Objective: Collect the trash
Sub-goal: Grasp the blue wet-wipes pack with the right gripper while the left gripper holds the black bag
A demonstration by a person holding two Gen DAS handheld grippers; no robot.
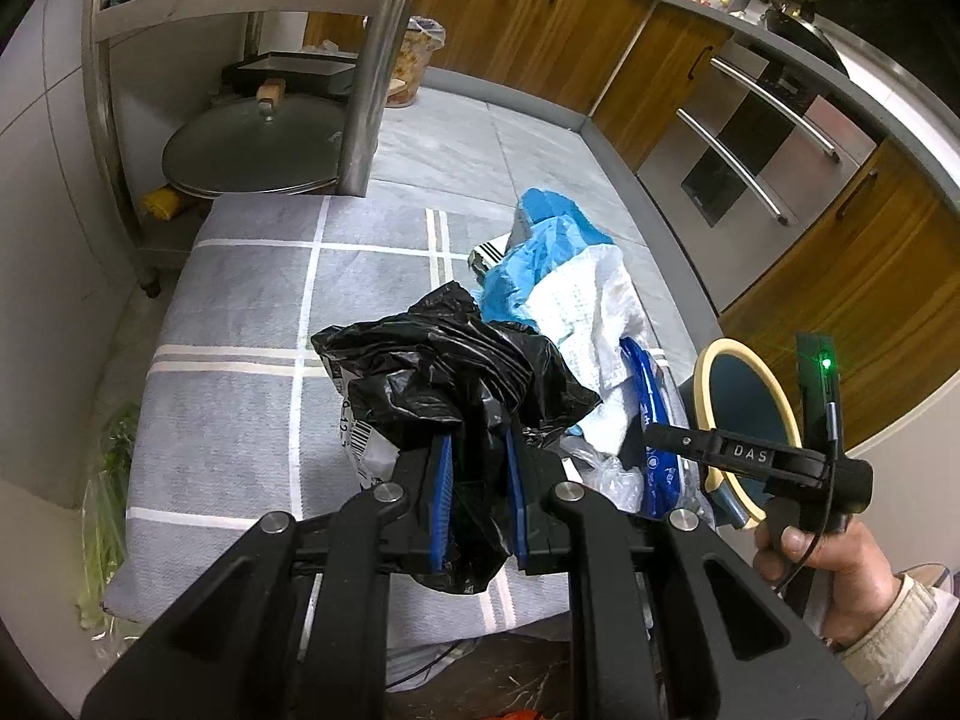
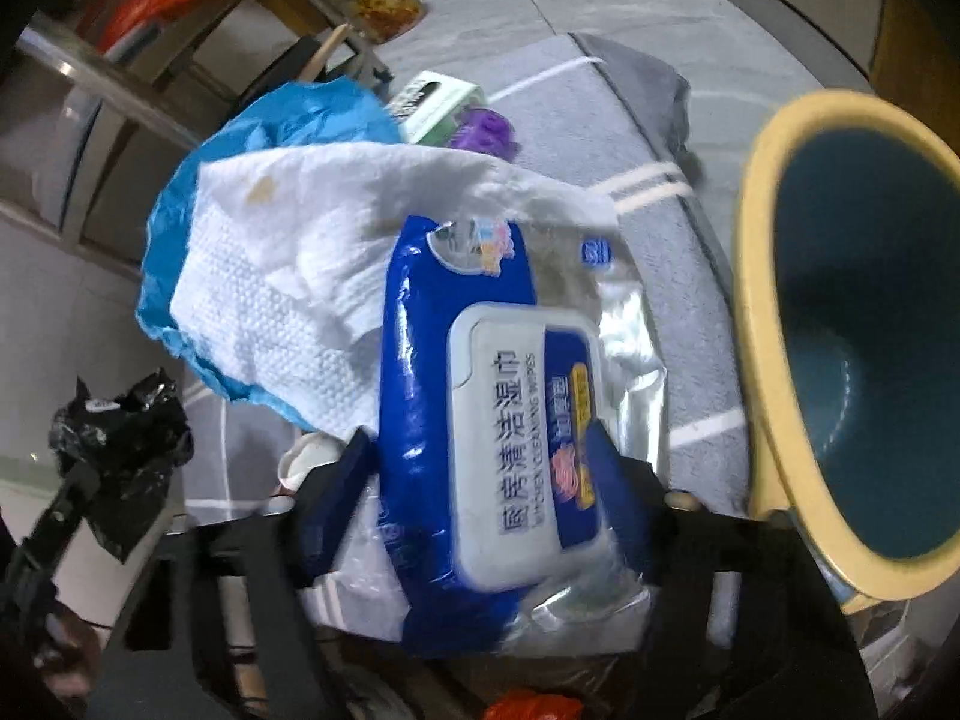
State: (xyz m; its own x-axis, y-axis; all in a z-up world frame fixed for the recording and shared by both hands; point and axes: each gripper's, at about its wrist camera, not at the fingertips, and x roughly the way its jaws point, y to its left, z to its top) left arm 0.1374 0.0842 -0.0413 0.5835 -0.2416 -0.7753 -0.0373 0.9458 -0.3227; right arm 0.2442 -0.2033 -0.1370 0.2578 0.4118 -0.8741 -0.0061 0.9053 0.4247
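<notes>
Trash: one black bag point(image 1: 456, 372), one wipes pack point(image 2: 516, 420)

We see a kitchen floor of pale grey tiles point(image 1: 480, 138), part of it covered by a grey mat with white crossing stripes point(image 1: 240, 324). Wooden cabinets point(image 1: 540, 18) run along the far side under a grey countertop point(image 1: 690, 6) crowded with small items, and a steel oven front with bar handles point(image 1: 768, 150) sits among them. At the left, a metal rack point(image 1: 372, 60) stands against a white wall point(image 1: 42, 192).
</notes>
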